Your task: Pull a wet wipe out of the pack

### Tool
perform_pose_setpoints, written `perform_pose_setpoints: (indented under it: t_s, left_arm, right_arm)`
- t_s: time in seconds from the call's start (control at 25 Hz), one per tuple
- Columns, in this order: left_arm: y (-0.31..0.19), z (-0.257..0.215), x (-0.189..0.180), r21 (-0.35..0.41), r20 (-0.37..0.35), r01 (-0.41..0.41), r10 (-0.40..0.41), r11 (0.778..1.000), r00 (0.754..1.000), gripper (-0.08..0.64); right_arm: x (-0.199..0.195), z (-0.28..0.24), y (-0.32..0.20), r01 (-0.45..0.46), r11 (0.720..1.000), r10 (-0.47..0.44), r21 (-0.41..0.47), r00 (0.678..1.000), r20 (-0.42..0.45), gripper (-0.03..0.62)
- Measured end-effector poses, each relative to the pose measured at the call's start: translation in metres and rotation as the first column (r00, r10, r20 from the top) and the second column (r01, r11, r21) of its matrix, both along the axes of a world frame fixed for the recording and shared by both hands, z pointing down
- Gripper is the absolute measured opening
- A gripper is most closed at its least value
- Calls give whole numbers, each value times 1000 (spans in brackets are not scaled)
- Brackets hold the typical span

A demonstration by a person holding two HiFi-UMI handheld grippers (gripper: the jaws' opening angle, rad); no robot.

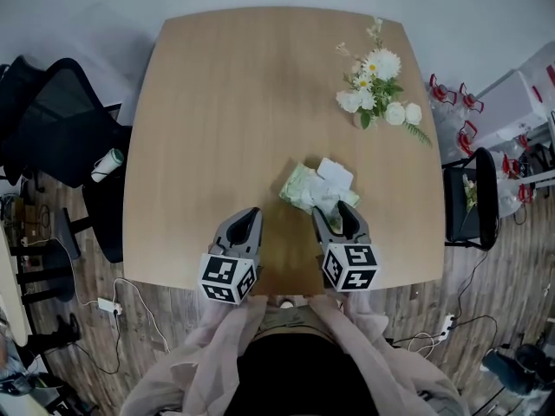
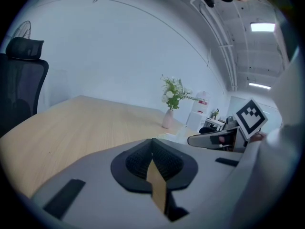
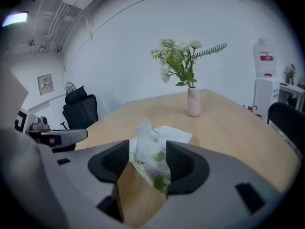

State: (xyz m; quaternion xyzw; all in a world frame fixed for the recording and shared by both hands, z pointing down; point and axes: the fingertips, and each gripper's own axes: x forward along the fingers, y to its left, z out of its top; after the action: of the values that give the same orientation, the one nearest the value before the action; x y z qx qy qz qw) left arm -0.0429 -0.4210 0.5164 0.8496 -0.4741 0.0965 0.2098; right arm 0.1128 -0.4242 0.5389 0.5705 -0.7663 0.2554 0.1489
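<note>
The soft green wet-wipe pack (image 1: 299, 189) lies flat on the pale round-cornered wooden table (image 1: 225, 102), set slightly askew, with a crumpled white wipe (image 3: 148, 144) standing up out of its top opening. One flat white sheet (image 1: 335, 172) rests on the table against the pack's far side. The grey right gripper (image 1: 336, 211) sits at the pack's near edge. Its jaws are spread wide on either side of the raised wipe without pressing it, probably so the tuft stays between the pads for a clean pinch. The grey left gripper (image 1: 247, 216) is to the left of the pack and apart from it, with its jaws closed together on nothing. It seems parked where it could steady the pack.
</note>
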Motion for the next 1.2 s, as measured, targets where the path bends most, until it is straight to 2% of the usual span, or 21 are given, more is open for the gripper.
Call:
perform_pose_setpoints:
  t_s: [0.2, 0.32, 0.4, 0.48, 0.56, 1.2]
  left_arm:
    - [-7, 4, -5, -7, -4, 9, -9, 1000, 1000, 11]
    - [-12, 6, -9, -2, -5, 12, -12, 1000, 1000, 11]
    - [-13, 7, -10, 0, -9, 12, -12, 1000, 1000, 11]
    - [-14, 9, -10, 2, -13, 10, -10, 1000, 1000, 11]
    - [-13, 10, -8, 2, -16, 6, -6, 1000, 1000, 11]
    - [4, 2, -9, 20, -21, 1, -1, 1000, 1000, 11]
  right_arm:
    - [-2, 7, -10, 15, 1000, -16, -20, 999, -38, 228]
    - [0, 10, -14, 17, 1000, -18, -23, 997, -81, 182]
    - [1, 9, -15, 13, 1000, -15, -17, 994, -109, 129]
    - [2, 10, -14, 6, 1000, -8, -19, 993, -120, 69]
    - [3, 11, -12, -2, 1000, 0, -22, 993, -121, 45]
    - [1, 6, 5, -17, 1000, 16, -10, 994, -110, 25]
